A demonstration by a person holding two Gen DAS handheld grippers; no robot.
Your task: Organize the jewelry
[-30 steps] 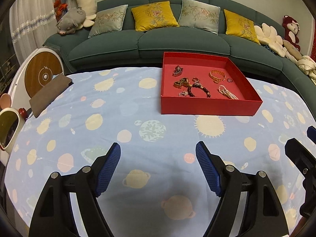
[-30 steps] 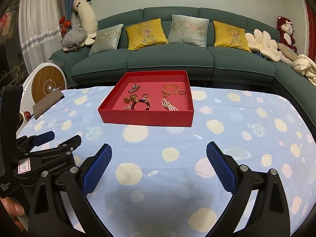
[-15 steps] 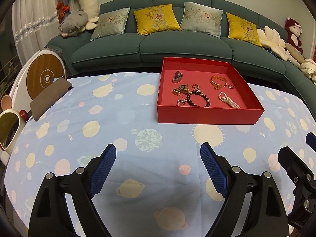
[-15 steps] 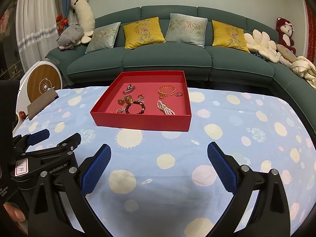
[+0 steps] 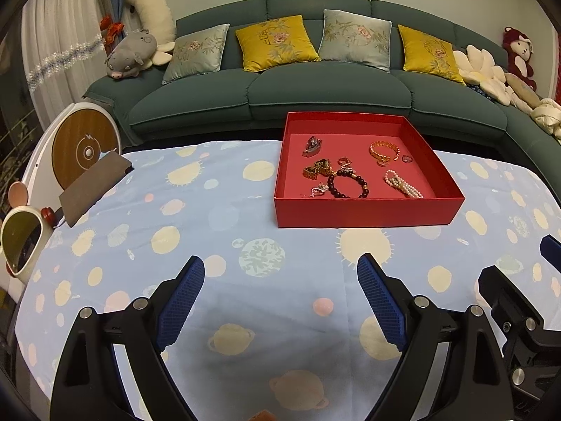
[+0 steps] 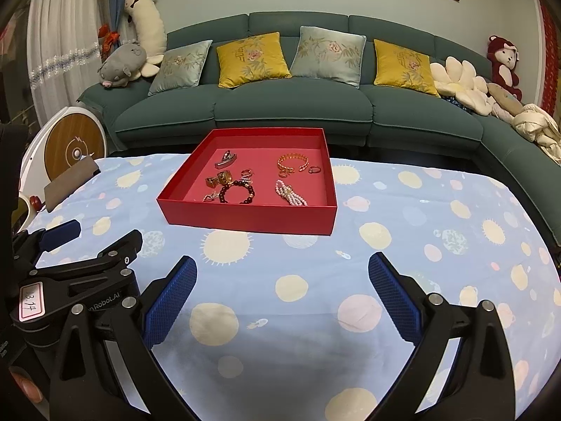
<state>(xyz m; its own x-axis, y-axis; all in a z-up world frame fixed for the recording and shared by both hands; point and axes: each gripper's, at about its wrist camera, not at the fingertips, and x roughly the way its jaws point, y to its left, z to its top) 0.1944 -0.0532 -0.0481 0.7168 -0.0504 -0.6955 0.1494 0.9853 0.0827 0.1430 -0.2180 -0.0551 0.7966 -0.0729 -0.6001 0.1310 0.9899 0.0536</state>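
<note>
A shallow red tray (image 5: 364, 212) stands on the table ahead of both grippers; it also shows in the right wrist view (image 6: 245, 219). In it lie several pieces: a gold chain bracelet (image 5: 384, 149), a dark bead bracelet (image 5: 347, 185), a pearl strand (image 5: 403, 184), a small ring (image 5: 406, 158), a silver clip (image 5: 312, 145) and a gold watch (image 5: 317, 168). My left gripper (image 5: 280, 282) is open and empty, well short of the tray. My right gripper (image 6: 282, 282) is open and empty too, to the tray's near right.
The table wears a light blue cloth with planet prints (image 5: 210, 210). A brown pouch (image 5: 94, 187) lies at its left edge, by a white device with a wooden disc (image 5: 84, 149). A green sofa with cushions (image 5: 315, 80) stands behind the table.
Both grippers have risen and tilted slightly, so the tray sits lower and nearer in both views. Both stay open. The jewelry has not moved.
</note>
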